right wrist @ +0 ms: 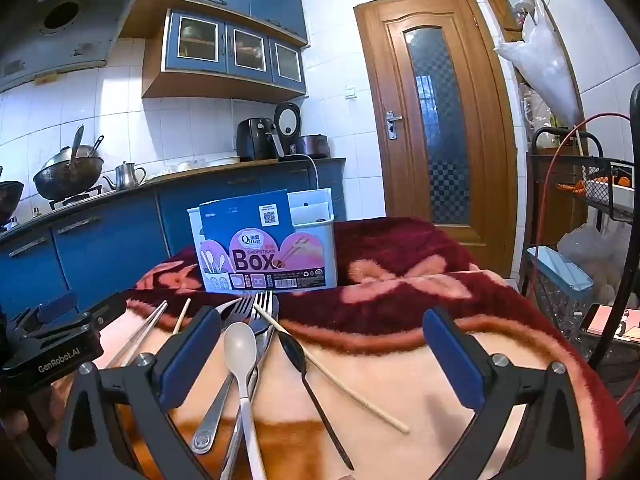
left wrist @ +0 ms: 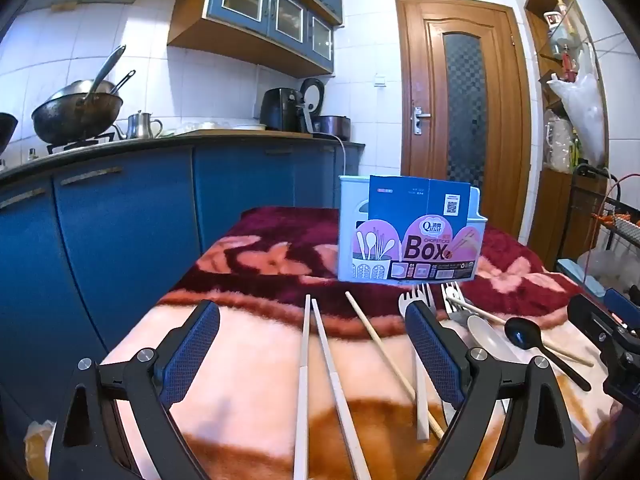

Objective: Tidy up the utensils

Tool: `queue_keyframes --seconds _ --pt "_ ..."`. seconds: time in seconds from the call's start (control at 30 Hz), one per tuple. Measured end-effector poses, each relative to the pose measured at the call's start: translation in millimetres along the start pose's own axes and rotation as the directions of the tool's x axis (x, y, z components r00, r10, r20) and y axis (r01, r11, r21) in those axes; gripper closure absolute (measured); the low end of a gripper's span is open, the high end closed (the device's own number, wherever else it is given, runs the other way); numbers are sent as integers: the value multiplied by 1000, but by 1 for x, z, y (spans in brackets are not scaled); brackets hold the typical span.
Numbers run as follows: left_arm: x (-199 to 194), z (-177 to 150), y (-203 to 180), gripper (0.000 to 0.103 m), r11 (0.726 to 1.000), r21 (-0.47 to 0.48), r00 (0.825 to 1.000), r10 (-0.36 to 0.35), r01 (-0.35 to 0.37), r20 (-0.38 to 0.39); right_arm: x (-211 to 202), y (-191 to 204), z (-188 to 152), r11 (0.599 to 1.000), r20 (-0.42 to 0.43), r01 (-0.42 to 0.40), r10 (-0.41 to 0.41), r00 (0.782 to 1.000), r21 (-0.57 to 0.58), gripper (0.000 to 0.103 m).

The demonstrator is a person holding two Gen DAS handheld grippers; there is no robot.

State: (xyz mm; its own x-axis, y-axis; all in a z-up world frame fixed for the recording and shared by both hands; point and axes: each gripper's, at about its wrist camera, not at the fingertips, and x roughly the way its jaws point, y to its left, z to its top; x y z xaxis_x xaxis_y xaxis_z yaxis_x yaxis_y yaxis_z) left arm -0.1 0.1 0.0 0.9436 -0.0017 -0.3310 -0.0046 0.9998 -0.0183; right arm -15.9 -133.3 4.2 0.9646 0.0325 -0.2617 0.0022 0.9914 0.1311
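Utensils scattered on blanket-covered surface [left wrist: 248, 364] in front of white holder [left wrist: 408, 236]: pale chopsticks [left wrist: 316, 364], wooden chopstick [left wrist: 384, 352], forks [right wrist: 256, 312], white spoon [right wrist: 241, 354], black spoon [right wrist: 298, 356]. Holder upright behind them, label reads "Qinar CHOPSTICKS Box". Left gripper [left wrist: 316, 356] low over chopsticks, jaws spread wide, holding nothing. Right gripper [right wrist: 320, 356] low over spoons, jaws spread wide, also holding nothing. Left gripper body marked "GenRobot.AI" in right view.

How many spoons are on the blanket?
2. The white spoon lies on top of the forks; the black spoon lies just right of it, crossing a wooden chopstick. Others may hide under the pile.
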Motion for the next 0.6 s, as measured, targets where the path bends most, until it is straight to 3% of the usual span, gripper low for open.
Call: queue_keyframes --seconds 0.6 --pt "-1 2 1 9 1000 1 1000 3 -3 4 0 1 0 1000 -4 2 -2 1000 -6 0"
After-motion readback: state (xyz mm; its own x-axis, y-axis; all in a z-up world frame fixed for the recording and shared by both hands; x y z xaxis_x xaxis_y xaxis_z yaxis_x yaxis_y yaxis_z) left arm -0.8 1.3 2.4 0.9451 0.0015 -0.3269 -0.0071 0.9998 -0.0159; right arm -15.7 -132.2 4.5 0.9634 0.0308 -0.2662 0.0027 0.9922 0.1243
